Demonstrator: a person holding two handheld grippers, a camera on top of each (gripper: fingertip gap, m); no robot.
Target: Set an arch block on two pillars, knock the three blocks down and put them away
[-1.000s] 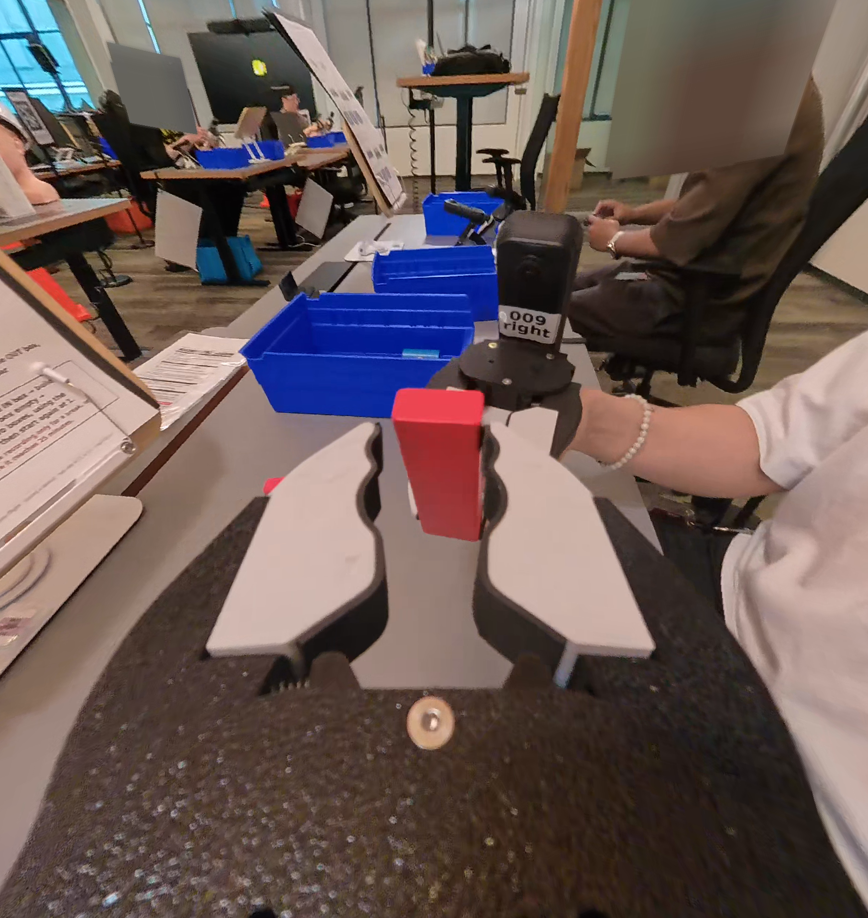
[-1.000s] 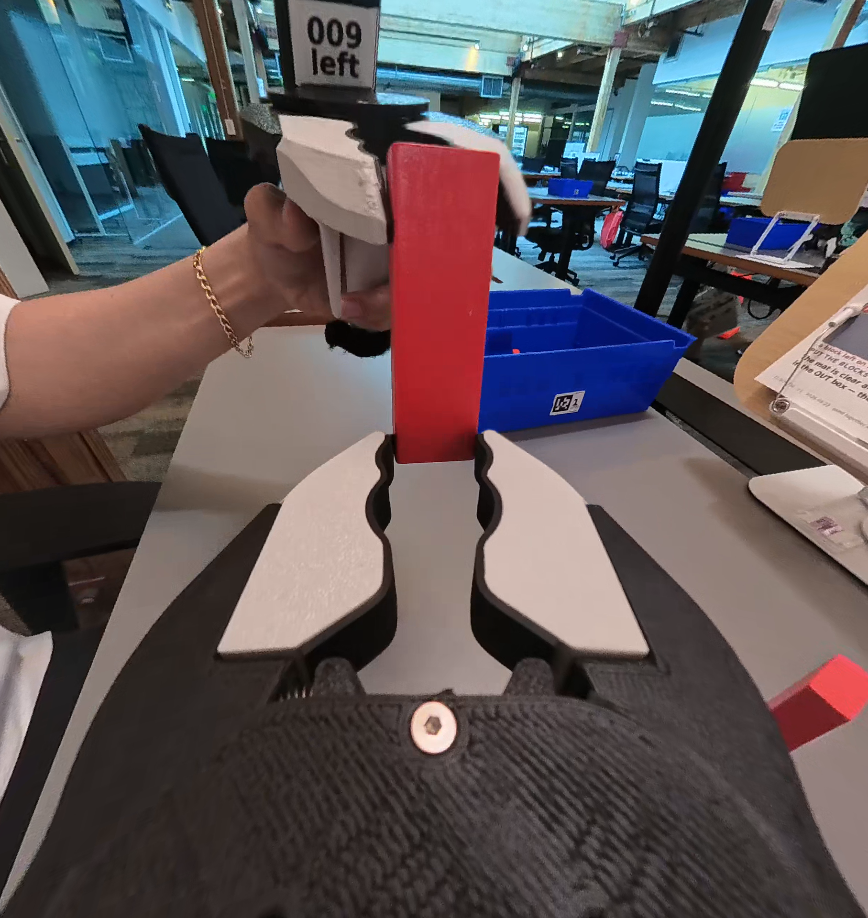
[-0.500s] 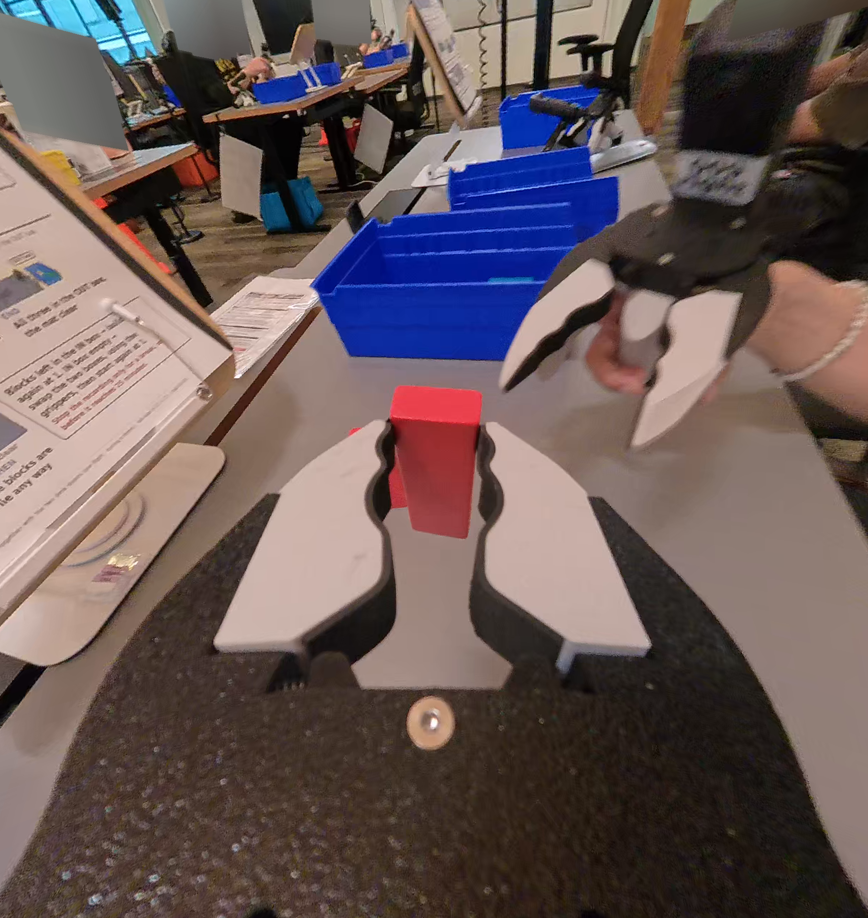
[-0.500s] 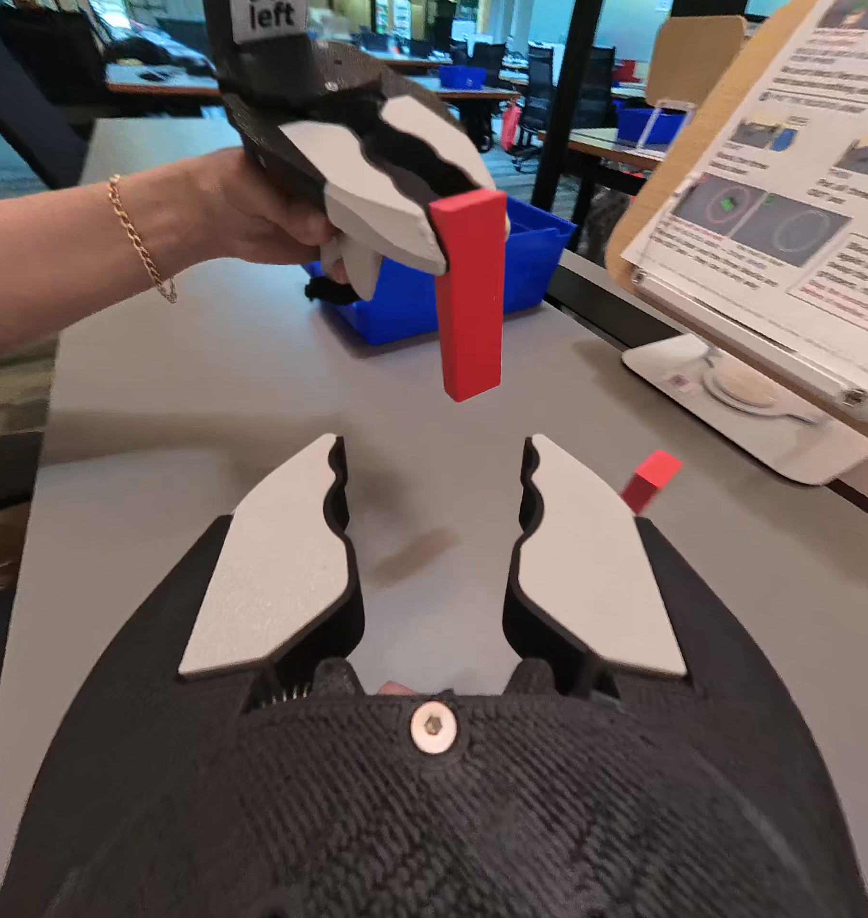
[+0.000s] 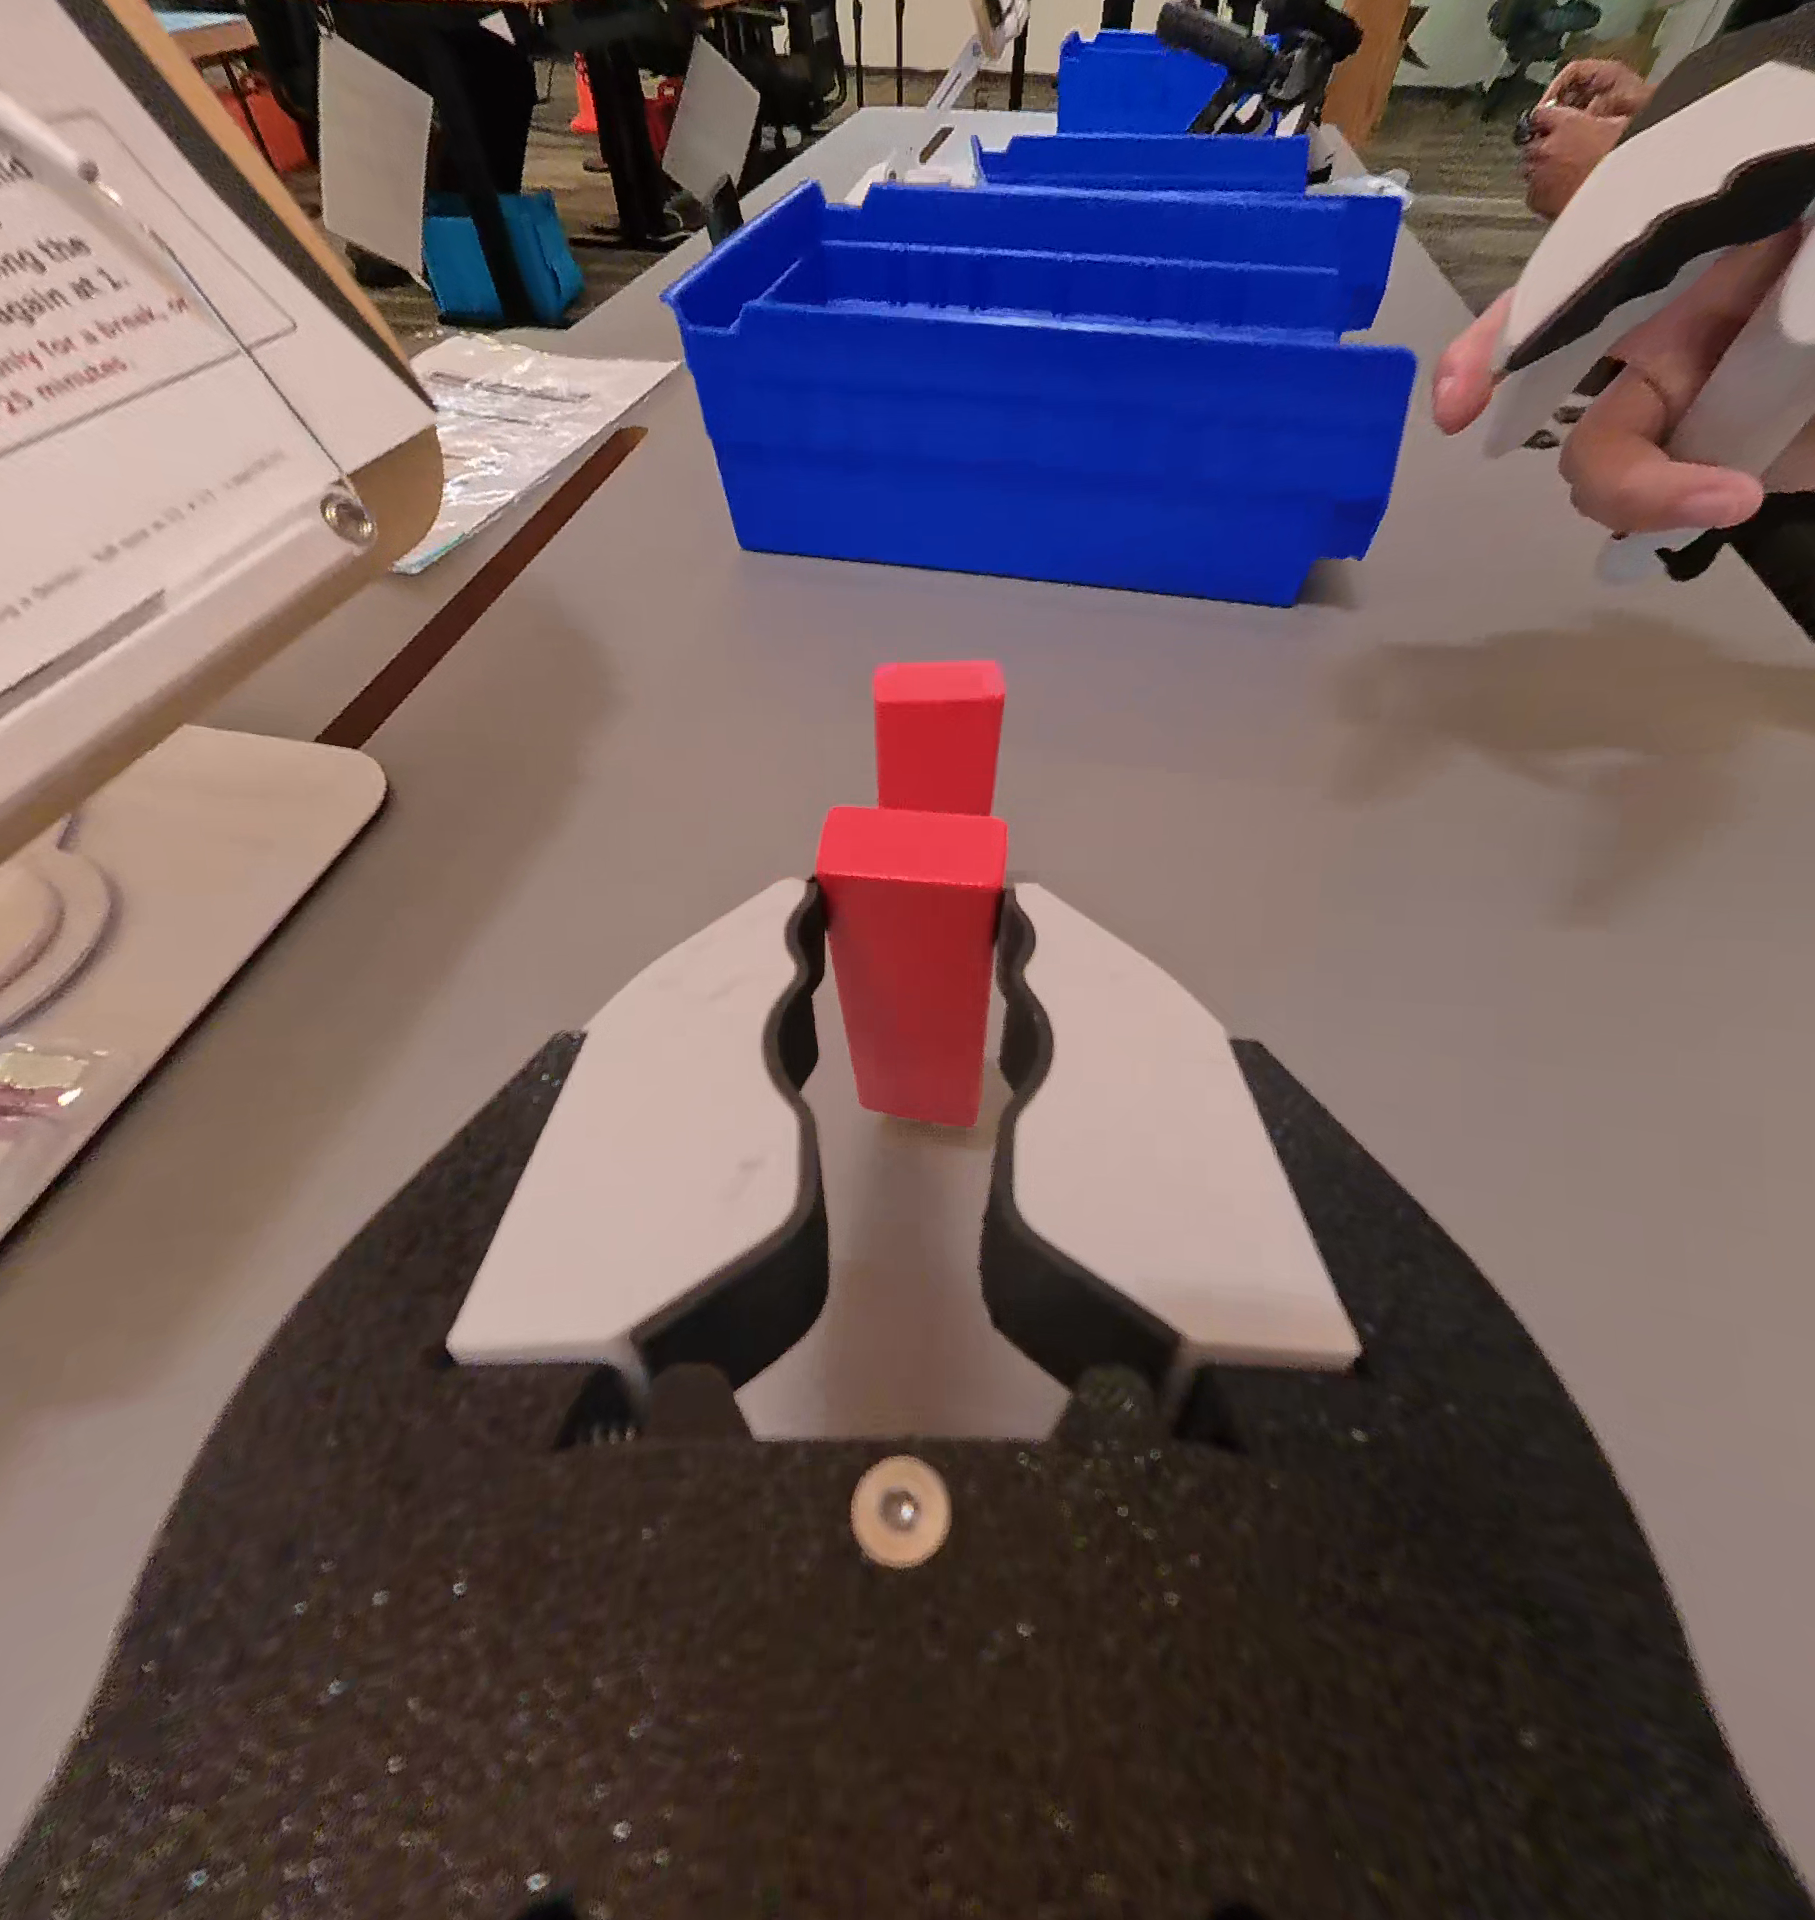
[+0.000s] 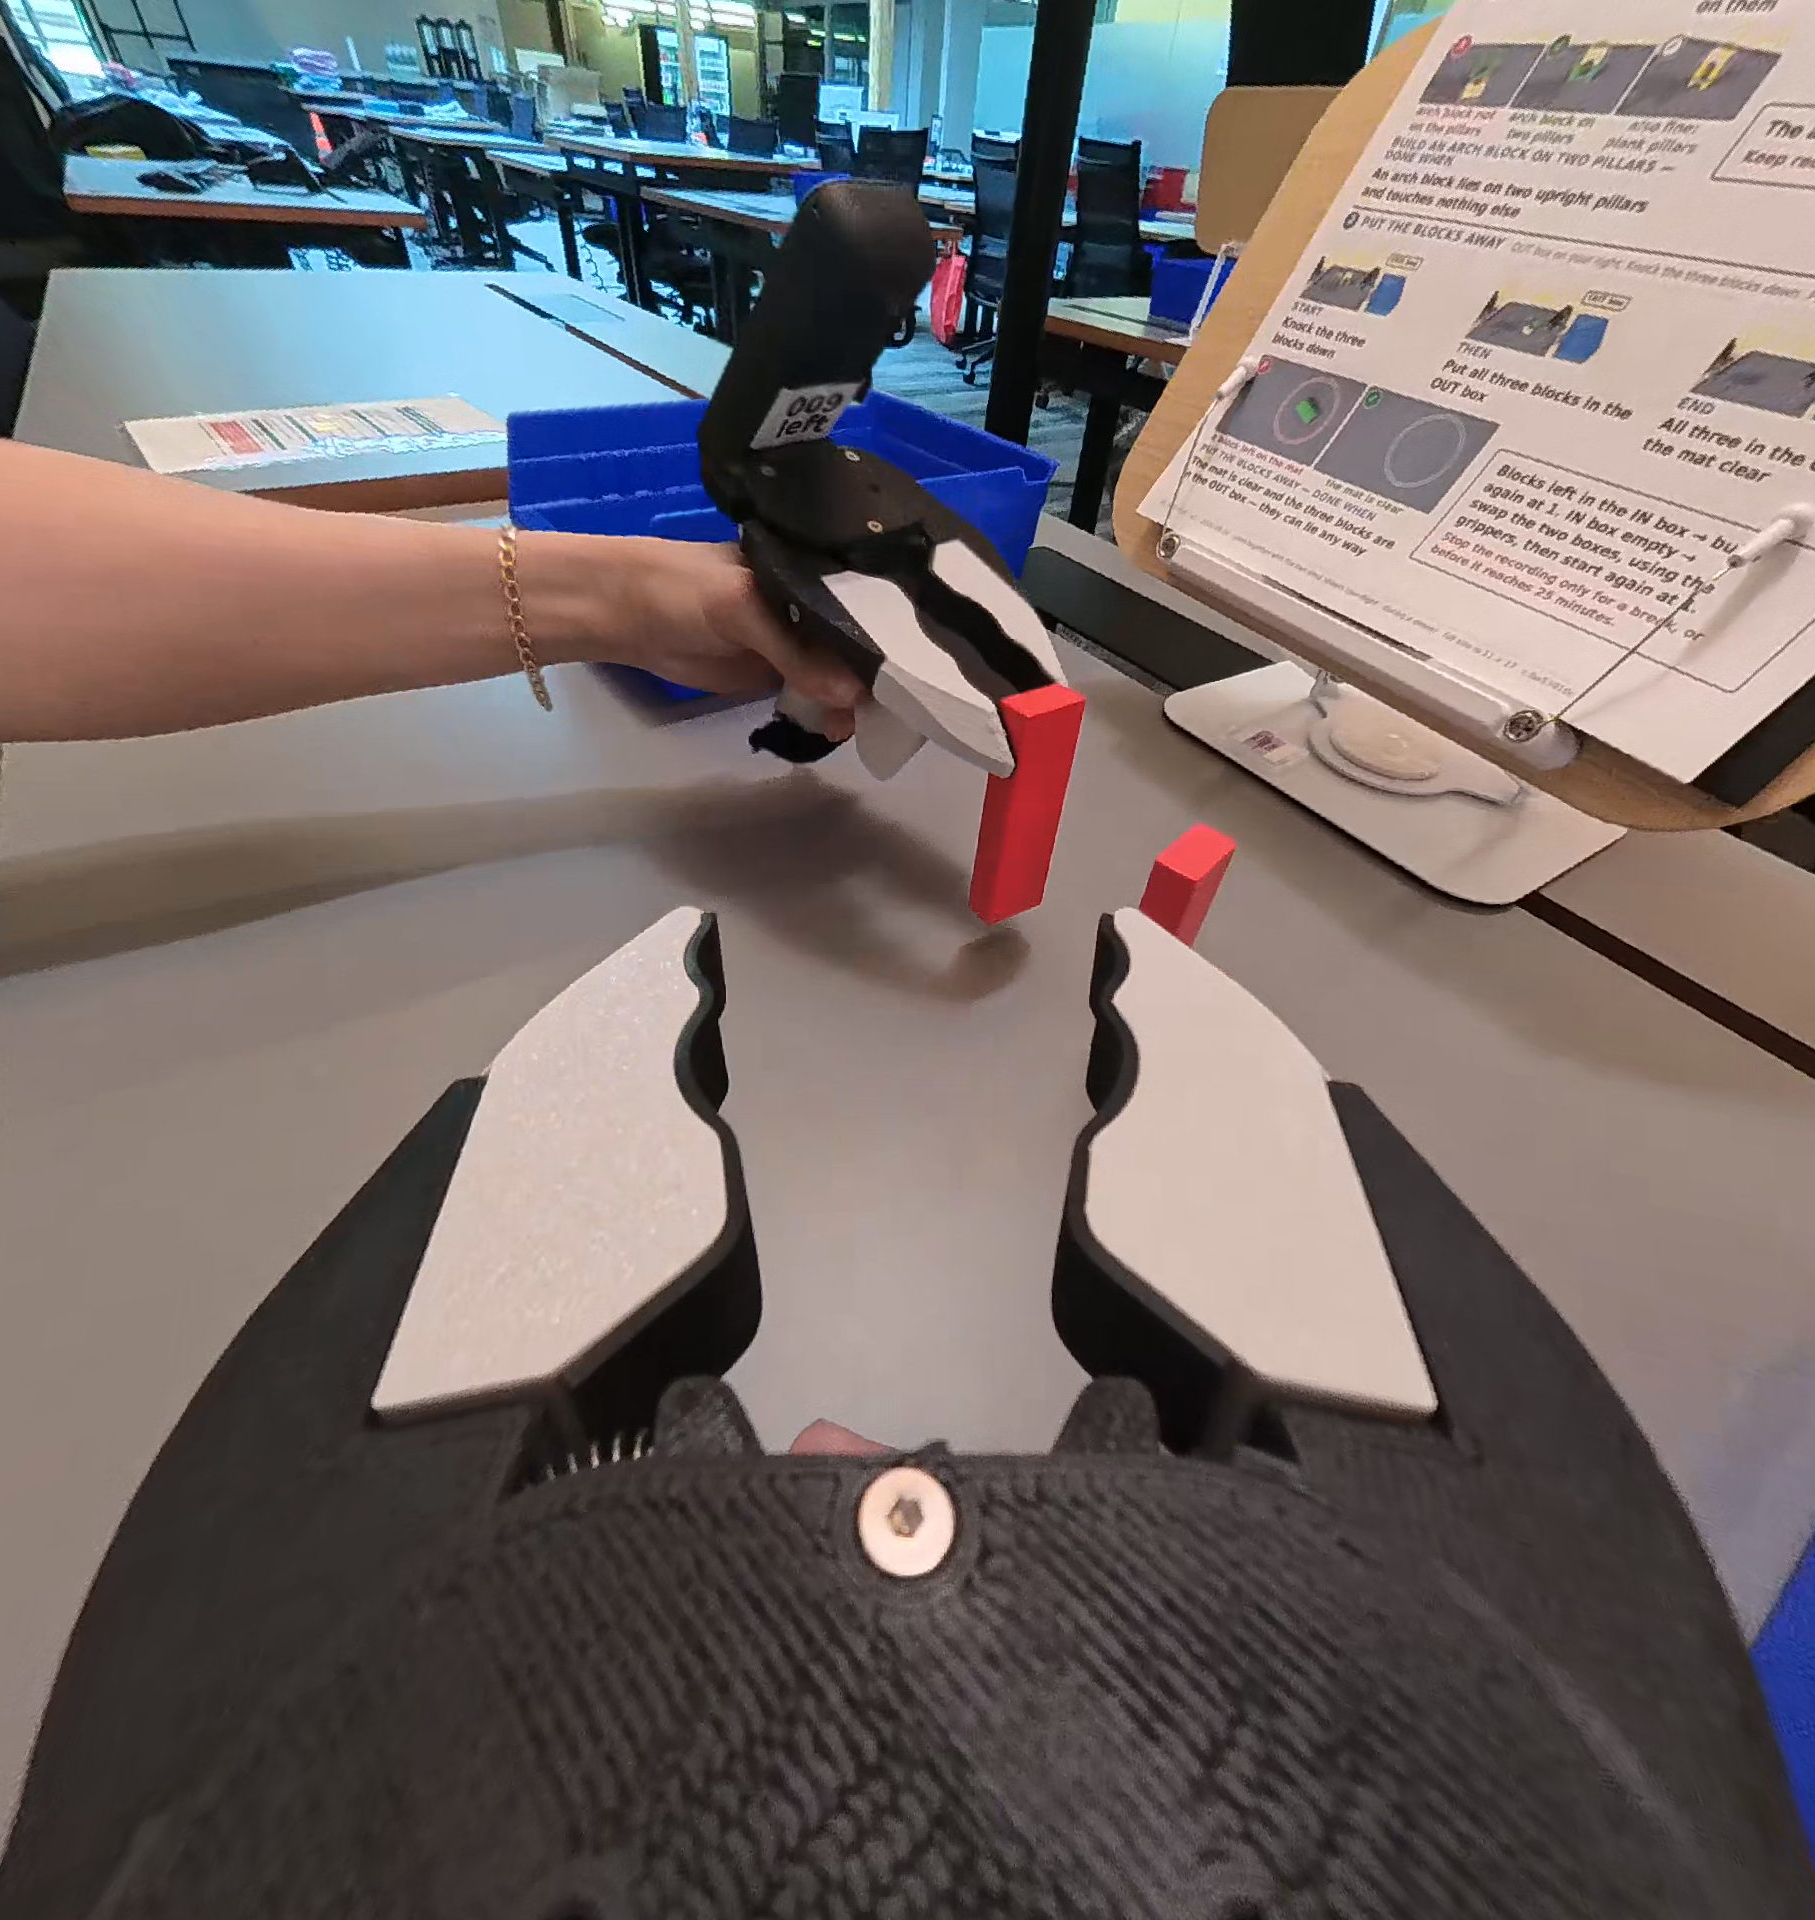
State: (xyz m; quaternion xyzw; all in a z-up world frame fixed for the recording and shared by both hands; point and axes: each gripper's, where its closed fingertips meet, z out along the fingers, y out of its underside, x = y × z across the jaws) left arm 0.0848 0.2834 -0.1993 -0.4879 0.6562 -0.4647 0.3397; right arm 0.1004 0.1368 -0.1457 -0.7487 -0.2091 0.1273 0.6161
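My left gripper (image 5: 908, 909) is shut on the top end of a long red block (image 5: 911, 977). The block hangs upright, its lower end just above the grey table (image 5: 1402, 935). The right wrist view shows the same block (image 6: 1025, 805) in the left gripper (image 6: 1017, 727), slightly tilted. A second red block (image 5: 937, 738) stands upright on the table just beyond the held one; it also shows in the right wrist view (image 6: 1185, 878). My right gripper (image 6: 903, 945) is open and empty, a short way back from both blocks. It appears at the upper right of the left wrist view (image 5: 1651, 270).
A blue bin (image 5: 1038, 416) stands on the table beyond the blocks. A wooden stand with an instruction sheet (image 6: 1568, 343) rises beside the blocks on its white base (image 6: 1402, 769). More blue bins (image 5: 1142, 156), desks and chairs fill the room behind.
The right gripper let go of the long red block, opened and drew back. The left gripper kept the block and carried it down next to the standing red block.
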